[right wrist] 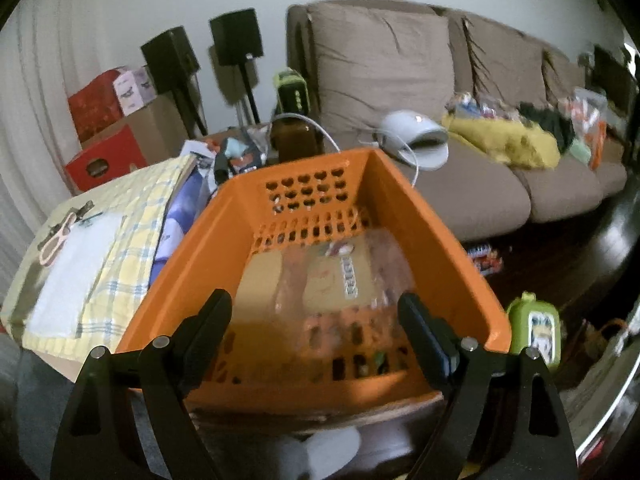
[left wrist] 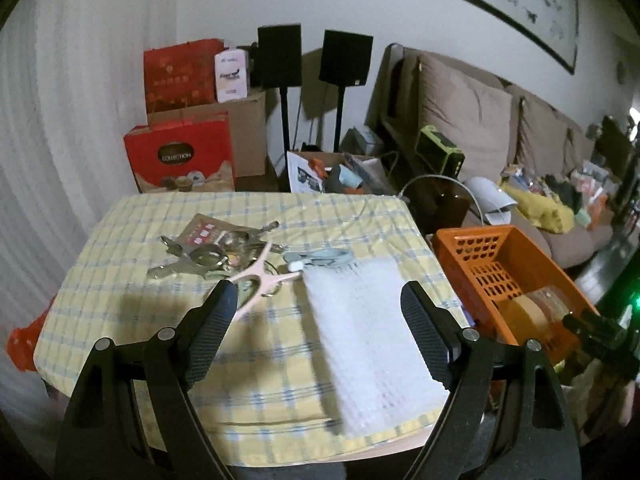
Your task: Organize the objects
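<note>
Left wrist view: your left tongs [left wrist: 316, 312] gape empty over the counter's white sheet [left wrist: 372, 340]. Your right tongs [right wrist: 316, 320] gape empty over the orange basket [right wrist: 452, 248].

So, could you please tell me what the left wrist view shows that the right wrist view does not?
Only the left wrist view shows the bunch of keys beyond the open left claw, and the framed picture in full. Only the right wrist view shows the green container on the floor and the basket's contents up close. Both share the orange basket, white sheet, pink clip and sofa.
</note>
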Tool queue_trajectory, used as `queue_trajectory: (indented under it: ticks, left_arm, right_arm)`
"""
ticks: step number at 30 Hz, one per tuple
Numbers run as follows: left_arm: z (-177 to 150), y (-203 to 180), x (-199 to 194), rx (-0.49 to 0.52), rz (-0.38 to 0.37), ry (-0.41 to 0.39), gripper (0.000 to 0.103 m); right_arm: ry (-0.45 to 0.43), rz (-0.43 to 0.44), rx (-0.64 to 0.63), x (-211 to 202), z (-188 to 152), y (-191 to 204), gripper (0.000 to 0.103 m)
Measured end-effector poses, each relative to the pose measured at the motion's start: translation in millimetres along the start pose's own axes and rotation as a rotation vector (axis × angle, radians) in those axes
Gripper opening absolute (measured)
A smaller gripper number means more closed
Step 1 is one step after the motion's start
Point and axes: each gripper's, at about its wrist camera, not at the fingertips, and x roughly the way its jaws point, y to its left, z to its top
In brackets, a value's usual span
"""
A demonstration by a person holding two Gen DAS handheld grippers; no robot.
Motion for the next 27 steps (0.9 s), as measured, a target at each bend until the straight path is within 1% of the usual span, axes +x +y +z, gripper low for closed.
queue_trajectory:
  ticks: [3,6,9,11,13,16,18,21,24,25,27]
  left_arm:
    - [-0.7,12.2,-5.6,0.001,-0.050,-0.009,0.082]
    - [1.5,20.5,-8.2,0.002,-0.072,-0.027,0.082]
    - [2.8,28.8,-3.9,-0.022,-0.101,-0.016,0.082]
    - [-0.4,33.5,2.8,-0.034,-0.123,0.007,0.082]
    - [-7.3,36.6,9.6,-0.039,-0.130,0.026,0.082]
    - [-19.6,40.2,23.3,-0.052,-0.147,0.079,0.082]
    - [-26.9,41.4,31.4,-0.057,-0.161,0.115,0.083]
    - [-38.6,37.6,39.5,-0.057,-0.188,0.171,0.083]
    - [-50.4,33.0,44.2,-0.098,-0.220,0.224,0.083]
    - [-54.2,29.4,46.1,-0.101,-0.221,0.238,0.083]
    - [-58.9,23.2,48.5,-0.098,-0.199,0.250,0.083]
  right_arm:
    - [0.011,0.003,0.013,-11.9,-0.7,12.9,0.087]
    - [-0.030,-0.025,-0.007,-36.5,-2.4,35.4,0.087]
    - [-0.051,0.022,0.050,-59.8,-4.5,56.0,0.087]
    - [-0.039,0.065,0.047,-66.8,-3.7,76.4,0.087]
    - [-0.033,0.101,0.018,-70.4,-3.3,101.4,0.087]
    - [-0.013,0.116,-0.011,-66.5,-5.1,129.6,0.087]
    - [0.003,0.123,-0.026,-62.1,-8.6,141.6,0.087]
    - [0.032,0.132,-0.042,-53.6,-18.7,155.5,0.087]
    - [0.061,0.138,-0.046,-44.7,-29.2,161.8,0.087]
    - [0.081,0.135,-0.061,-38.9,-30.4,165.9,0.087]
    - [0.097,0.113,-0.092,-32.8,-29.1,174.3,0.087]
